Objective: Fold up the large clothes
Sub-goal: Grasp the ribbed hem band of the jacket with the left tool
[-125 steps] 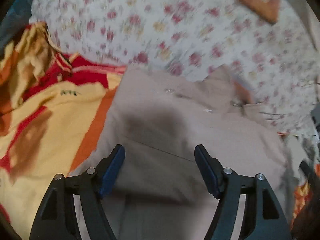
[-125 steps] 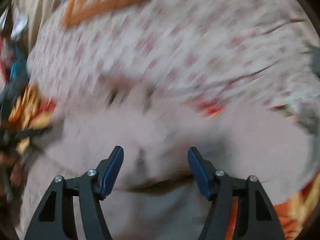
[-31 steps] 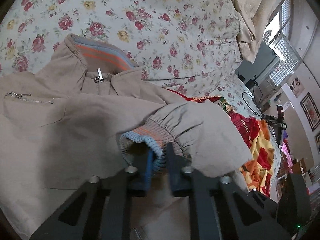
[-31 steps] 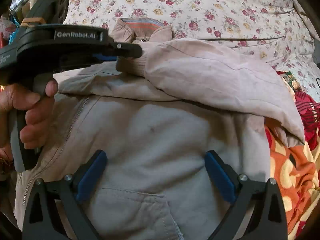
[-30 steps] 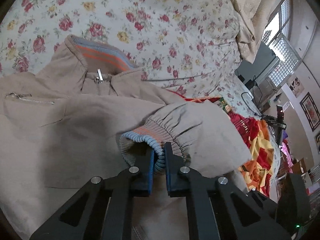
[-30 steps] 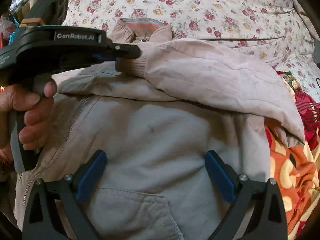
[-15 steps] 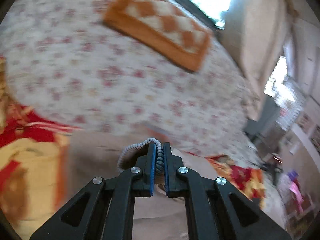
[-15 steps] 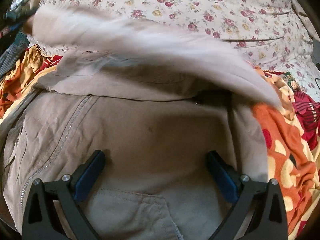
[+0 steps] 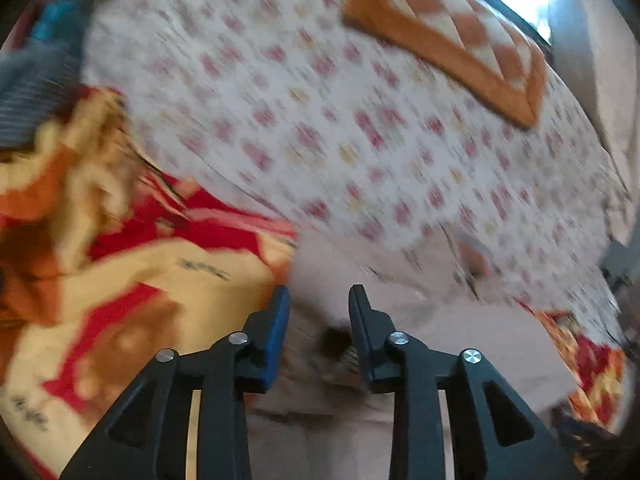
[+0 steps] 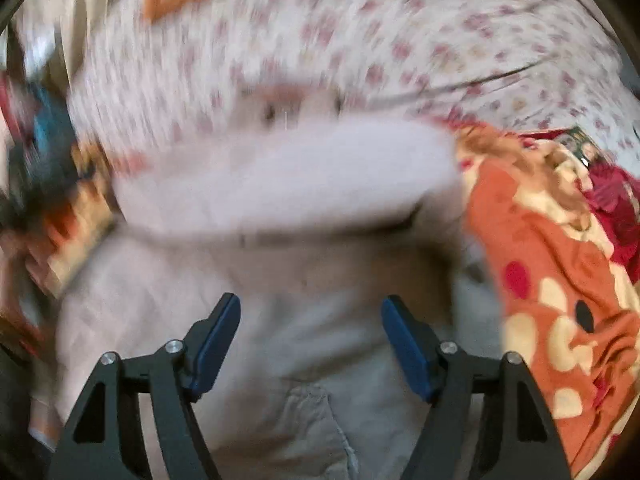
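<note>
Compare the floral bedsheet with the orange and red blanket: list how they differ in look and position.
Colour: the floral bedsheet is pale with small pink and yellow flowers; the blanket has bold orange, red and yellow patches.
Surface: the bedsheet lies mostly smooth; the blanket is bunched and rumpled.
Position: the bedsheet stretches beyond the jacket's collar end; the blanket flanks the jacket's sides.
Both are bedding, blurred here.

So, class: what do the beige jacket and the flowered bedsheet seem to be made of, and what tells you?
Jacket: probably a matte woven cotton or cotton blend; it lies in soft folds with a stitched seam.
Bedsheet: looks like thin printed cotton, matte, with a small floral print and fine creases. Blur leaves both uncertain.
</note>
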Demonstrator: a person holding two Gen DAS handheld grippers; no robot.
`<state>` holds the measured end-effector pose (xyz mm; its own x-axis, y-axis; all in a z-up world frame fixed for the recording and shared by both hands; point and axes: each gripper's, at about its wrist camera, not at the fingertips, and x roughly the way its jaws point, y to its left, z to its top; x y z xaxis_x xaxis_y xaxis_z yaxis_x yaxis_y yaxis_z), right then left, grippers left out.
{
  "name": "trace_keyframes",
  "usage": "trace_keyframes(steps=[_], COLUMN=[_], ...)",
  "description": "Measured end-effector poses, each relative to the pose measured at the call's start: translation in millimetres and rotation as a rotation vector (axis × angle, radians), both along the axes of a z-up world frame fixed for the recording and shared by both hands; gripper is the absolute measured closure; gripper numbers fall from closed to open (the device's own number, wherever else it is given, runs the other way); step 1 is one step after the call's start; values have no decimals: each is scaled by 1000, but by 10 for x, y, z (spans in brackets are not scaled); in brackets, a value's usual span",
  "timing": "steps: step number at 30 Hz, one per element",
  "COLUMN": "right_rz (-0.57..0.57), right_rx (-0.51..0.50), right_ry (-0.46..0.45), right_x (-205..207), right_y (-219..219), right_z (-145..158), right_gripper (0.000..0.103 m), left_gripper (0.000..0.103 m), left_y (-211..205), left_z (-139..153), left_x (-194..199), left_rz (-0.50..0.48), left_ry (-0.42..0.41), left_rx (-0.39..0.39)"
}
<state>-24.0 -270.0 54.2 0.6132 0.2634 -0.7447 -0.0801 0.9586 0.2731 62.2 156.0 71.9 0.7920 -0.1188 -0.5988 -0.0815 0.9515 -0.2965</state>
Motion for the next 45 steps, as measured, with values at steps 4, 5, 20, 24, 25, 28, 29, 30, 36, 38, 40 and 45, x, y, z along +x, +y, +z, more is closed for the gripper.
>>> trace_keyframes(steps=[4, 5, 20, 24, 25, 28, 29, 30, 36, 38, 40, 45], right_rz=[-274, -333, -84, -90, -123, -246, -255, -261, -212, -192, -202, -238], right_rx=[20, -2, -173, -228, -230, -218, -215, -212, -175, -175, -258, -200], right_ry=[-199, -208, 123, 141, 124, -66, -123, -164, -92, 14, 89, 138], right_x=[-73, -17, 921, 904, 894, 825, 846, 901, 1688, 1920, 2017, 2073], right_y=[-603, -728, -521, -455, -464, -511, -486, -451, -409, -439, -490, -683], right_z=[350, 370, -457, -418, -335, 105, 232, 325, 196, -133, -515, -711], right_gripper=[29, 44, 86, 85, 85, 85, 85, 85, 81, 81, 81, 81], left_gripper=[79, 79, 77, 77, 77, 77, 77, 77, 77, 77, 76, 75], left_y=[-106, -193, -687, -647, -646, -638, -652, -663, -636, -611, -611, -675], left_z=[111, 132, -632, -543, -492, -165, -105, -76, -538, -670, -731, -779], left_x=[-76, -22, 441, 408, 367, 240, 225, 240, 599, 656, 676, 699], left_rz=[22, -26, -128, -116, -110, -105, -101, -100, -59, -46, -50, -53], left_ry=[-82, -86, 304, 298, 280, 107, 69, 48, 226, 269, 271, 273], left_rx=[50, 45, 116, 73, 52, 35, 45, 48, 71, 68, 76, 124])
